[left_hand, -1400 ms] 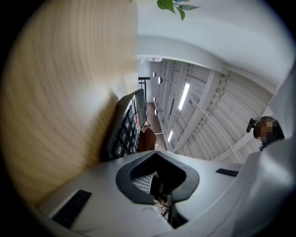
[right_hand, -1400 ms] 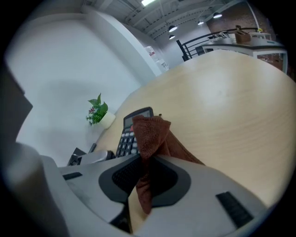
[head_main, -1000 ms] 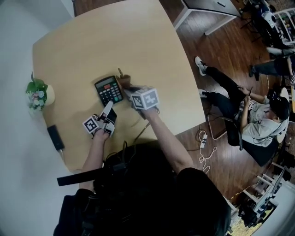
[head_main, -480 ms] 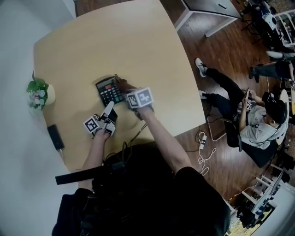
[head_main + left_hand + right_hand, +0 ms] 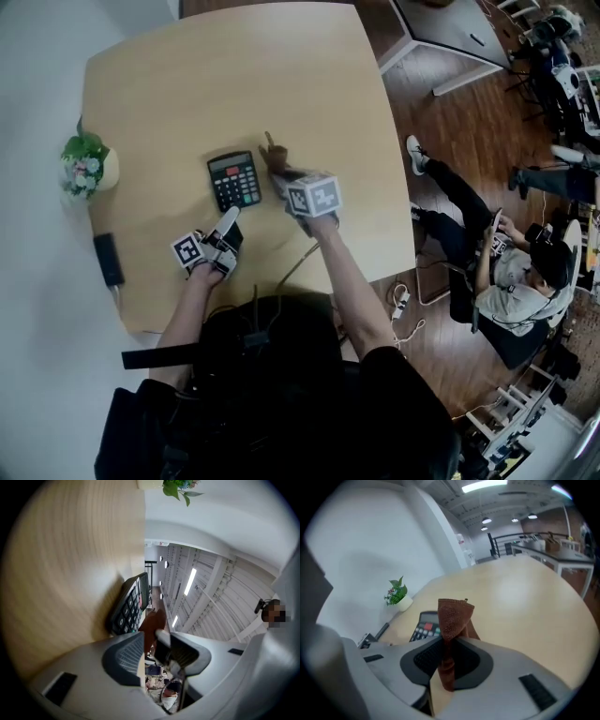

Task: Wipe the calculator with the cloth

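Note:
The black calculator (image 5: 234, 180) lies flat on the pale wooden table (image 5: 187, 84). My right gripper (image 5: 281, 173) is shut on a brown cloth (image 5: 274, 153), which stands up from the jaws just right of the calculator. In the right gripper view the cloth (image 5: 452, 616) rises in front of the calculator (image 5: 426, 624). My left gripper (image 5: 228, 220) lies level at the calculator's near edge. Its jaws have just been opening, and a narrow gap shows with nothing between them (image 5: 150, 641). Ahead of it lie the calculator (image 5: 130, 605) and the cloth (image 5: 152, 623).
A small potted plant (image 5: 86, 167) stands at the table's left edge, with a flat black object (image 5: 108, 260) nearer along that edge. A person sits on a chair (image 5: 511, 277) on the wooden floor to the right. A cable (image 5: 408, 314) lies below the table's near right corner.
The right gripper has carried the cloth from over the calculator's right part to just beside its right edge. The left gripper has stayed at the calculator's near edge.

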`<state>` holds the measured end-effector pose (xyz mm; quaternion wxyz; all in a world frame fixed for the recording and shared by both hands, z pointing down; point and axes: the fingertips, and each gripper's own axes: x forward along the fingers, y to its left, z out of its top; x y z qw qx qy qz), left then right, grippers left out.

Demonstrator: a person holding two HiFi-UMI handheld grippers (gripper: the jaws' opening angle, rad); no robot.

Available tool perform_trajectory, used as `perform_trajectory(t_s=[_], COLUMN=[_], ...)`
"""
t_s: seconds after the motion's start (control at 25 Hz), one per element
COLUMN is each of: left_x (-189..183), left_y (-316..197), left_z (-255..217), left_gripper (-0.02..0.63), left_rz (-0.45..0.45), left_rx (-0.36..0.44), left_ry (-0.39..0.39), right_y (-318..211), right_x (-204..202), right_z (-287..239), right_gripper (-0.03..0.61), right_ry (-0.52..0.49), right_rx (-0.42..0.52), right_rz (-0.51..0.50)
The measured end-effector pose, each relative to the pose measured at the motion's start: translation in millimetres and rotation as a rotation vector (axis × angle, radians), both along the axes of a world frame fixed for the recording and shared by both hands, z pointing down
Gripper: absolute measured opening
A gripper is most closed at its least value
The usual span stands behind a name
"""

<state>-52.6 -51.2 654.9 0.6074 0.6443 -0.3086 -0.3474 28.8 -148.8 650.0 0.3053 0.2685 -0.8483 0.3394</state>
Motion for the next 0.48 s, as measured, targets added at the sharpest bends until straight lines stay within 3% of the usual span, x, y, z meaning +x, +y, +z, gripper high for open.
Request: perform_trajectory(t_s=[0.12,0.24,0.36,0.48], left_x=[4,-7,-10,-14], left_y=[15,15,9,5], left_z=[0,12,18,21], left_gripper=[0.357,0.377,0.377,0.379], left_rz=[-0.022,-0.12,-0.133,-0.102], left_rx=[-0.109,-0.221,-0.286,-0.309], left_ry=[0.0,0.014,-0.031,-0.063], right_y=[-57,-75,-68,-61], right_x=[-46,-96,-113,-106], right_z=[-21,-9,16,20], right_gripper=[0.06,0.06,0.056,0.054], right_ry=[0.027,0.14,0.267,0.24], right_rx=[0.154,0.218,0.207,0.094], right_rz=[-0.153,-0.376,-0.573,-0.561])
